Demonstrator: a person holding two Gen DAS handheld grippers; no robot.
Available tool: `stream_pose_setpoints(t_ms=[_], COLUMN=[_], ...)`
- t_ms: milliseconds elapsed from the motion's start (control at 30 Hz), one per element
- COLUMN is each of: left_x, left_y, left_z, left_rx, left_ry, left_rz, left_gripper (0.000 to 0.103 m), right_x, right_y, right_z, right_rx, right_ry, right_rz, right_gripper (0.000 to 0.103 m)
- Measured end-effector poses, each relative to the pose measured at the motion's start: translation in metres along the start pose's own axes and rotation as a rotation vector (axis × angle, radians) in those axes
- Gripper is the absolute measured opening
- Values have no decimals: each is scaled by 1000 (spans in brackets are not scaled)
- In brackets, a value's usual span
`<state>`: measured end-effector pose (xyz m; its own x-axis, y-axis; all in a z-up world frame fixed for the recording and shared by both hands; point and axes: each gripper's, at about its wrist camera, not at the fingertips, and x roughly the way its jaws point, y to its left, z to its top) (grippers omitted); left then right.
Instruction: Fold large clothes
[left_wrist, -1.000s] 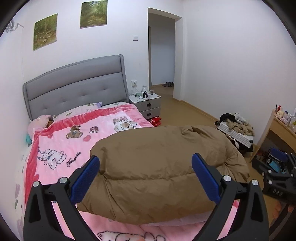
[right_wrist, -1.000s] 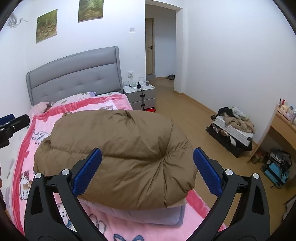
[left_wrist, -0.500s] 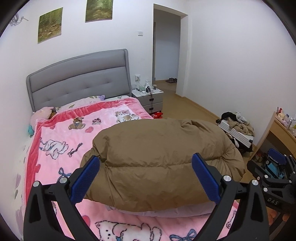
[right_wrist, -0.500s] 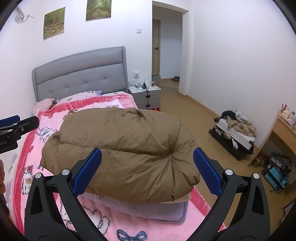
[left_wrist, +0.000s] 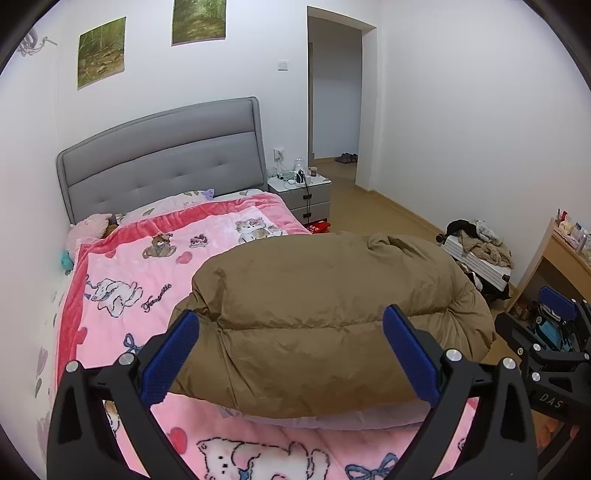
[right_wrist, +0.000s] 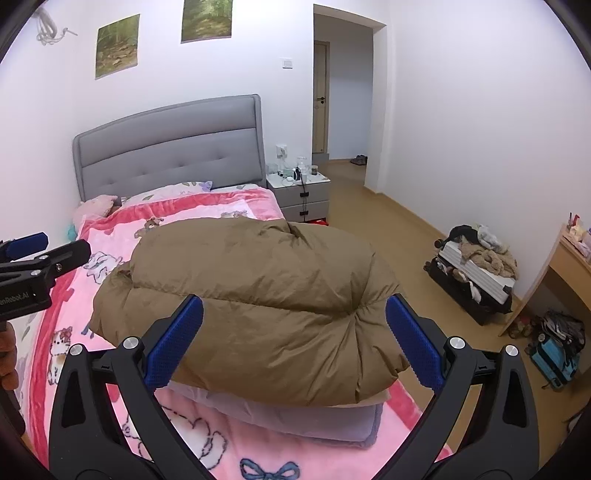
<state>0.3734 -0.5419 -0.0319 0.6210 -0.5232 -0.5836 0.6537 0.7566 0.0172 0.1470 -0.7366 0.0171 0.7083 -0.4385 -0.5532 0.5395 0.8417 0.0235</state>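
Folded brown puffer coat (left_wrist: 332, 314) lying on the pink cartoon blanket (left_wrist: 129, 280) near the foot of the bed (right_wrist: 170, 147). Left tool (left_wrist: 291, 354) spread wide, holding nothing, raised above the coat's near edge. Right tool (right_wrist: 293, 339) likewise spread and holding nothing. Visible from the right wrist only: a grey folded layer (right_wrist: 295, 417) under the coat, the left tool at the frame's left edge. Visible from the left wrist only: the right tool at far right.
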Motion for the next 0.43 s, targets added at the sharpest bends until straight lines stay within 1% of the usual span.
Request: stream_pose_setpoints(t_ms=[433], left_x=[-2], left_y=[-1], left_z=[-4], left_rx=[4], left_ry=[11], left_rz=[-3], left_gripper=[98], right_x=[-10], right_y=[3], right_z=[3], right_rx=[-8], right_ry=[-16], right_rz=[16], right_gripper=[95])
